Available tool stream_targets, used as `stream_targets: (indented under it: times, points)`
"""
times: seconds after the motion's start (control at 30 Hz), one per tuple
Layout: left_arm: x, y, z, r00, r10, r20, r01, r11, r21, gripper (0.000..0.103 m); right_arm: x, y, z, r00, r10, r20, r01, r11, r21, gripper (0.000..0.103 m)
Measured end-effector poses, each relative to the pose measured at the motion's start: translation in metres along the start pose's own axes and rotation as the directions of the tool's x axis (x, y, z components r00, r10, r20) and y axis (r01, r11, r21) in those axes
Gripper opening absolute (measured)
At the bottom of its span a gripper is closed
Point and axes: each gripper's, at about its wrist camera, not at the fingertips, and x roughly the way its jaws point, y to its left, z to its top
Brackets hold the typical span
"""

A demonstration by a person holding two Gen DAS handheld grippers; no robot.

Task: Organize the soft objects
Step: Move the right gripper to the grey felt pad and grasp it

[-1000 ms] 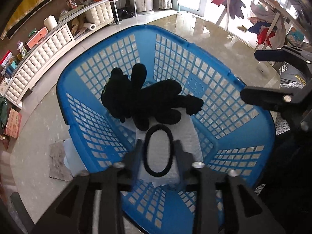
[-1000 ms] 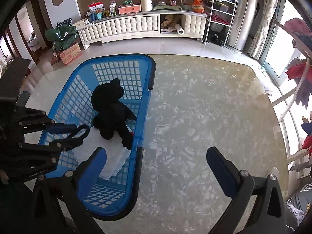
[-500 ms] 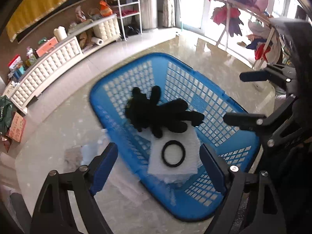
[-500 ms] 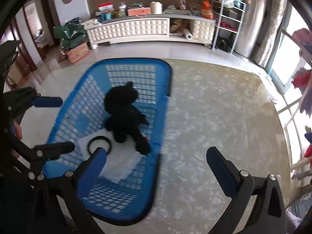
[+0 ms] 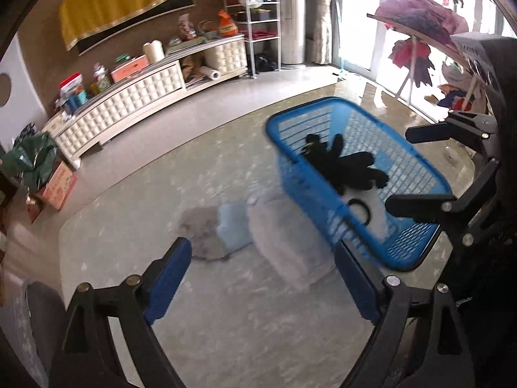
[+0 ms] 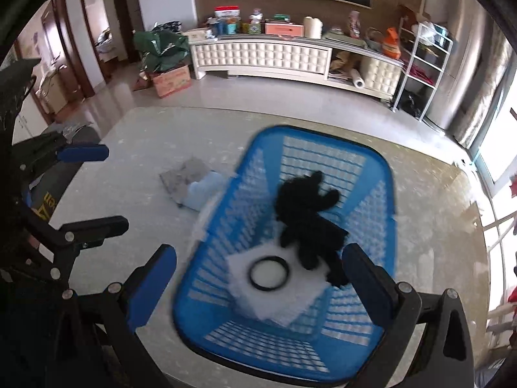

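Right wrist view, left to right. Left claw (image 6: 93, 189), at the left edge: jaws spread wide, having just been opening, nothing between them. Left of centre on the worktop (image 6: 129, 200): a grey cloth (image 6: 184, 177) and a light blue cloth (image 6: 205, 190), touching, just beside the blue basket (image 6: 384, 194); a white cloth shows blurred against the basket wall in the left wrist view. Centre: the basket holds a black plush toy (image 6: 307, 220), a white folded cloth (image 6: 274, 291) and, lying on it, a black hair band (image 6: 268, 273). Bottom of frame: right claw (image 6: 258, 278), jaws spread wide, empty, over the basket. The step in hand is probably fetching the next cloth. It is best done by lowering the open left claw over a single cloth, pinching a raised fold rather than the flat face, and lifting clear of the basket rim before carrying it across.
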Motion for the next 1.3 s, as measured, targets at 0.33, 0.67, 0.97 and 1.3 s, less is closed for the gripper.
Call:
stream_targets:
  times: [0.33, 0.67, 0.97, 1.3]
  points:
    - [-0.016, 0.065, -0.04, 0.999, 0.043, 0.006, -0.042, 0.992, -0.117, 0.093, 0.033, 0.05, 0.033, 0.999, 0.028, -0.031, -0.03, 0.996, -0.081, 0.103]
    - [-0.007, 0.123, -0.069, 0.994, 0.094, -0.047, -0.103, 0.958, -0.268, 0.096, 0.08, 0.101, 0.058, 0.996, 0.006, -0.092, -0.023, 0.984, -0.178, 0.103]
    - [0.003, 0.151, -0.086, 0.988, 0.128, -0.081, -0.147, 0.94, -0.308, 0.096, 0.137, 0.132, 0.07, 0.984, 0.009, -0.179, -0.05, 0.973, -0.227, 0.103]
    - [0.042, 0.189, -0.11, 0.968, 0.165, -0.19, -0.227, 0.898, -0.377, 0.096, 0.204, 0.149, 0.087, 0.96, -0.029, -0.28, -0.047, 0.964, -0.262, 0.103]
